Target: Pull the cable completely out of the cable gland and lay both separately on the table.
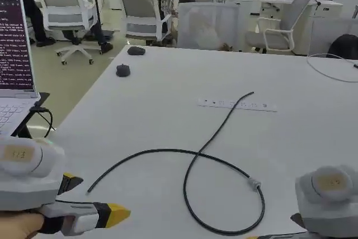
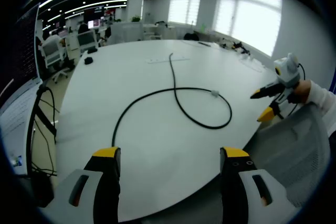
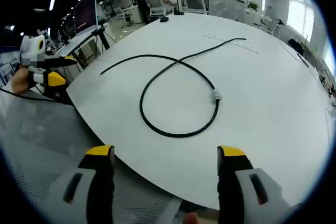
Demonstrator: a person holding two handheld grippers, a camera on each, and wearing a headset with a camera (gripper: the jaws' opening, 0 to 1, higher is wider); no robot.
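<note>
White table [image 1: 168, 76] carries the black cable [image 1: 162, 151], lying in one loose loop near the front edge. Left gripper [image 2: 170, 153] and right gripper [image 3: 165, 151] are at that edge, jaws wide apart, holding nothing. Small grey cable gland [image 1: 255, 183] sits threaded on the cable, on the loop's right side.

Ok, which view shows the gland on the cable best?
Right gripper view: the gland sits near centre, pale against the black cable, with nothing covering it. Head view shows the gland clearly too, but low in frame. Left gripper view has the gland small and far.
</note>
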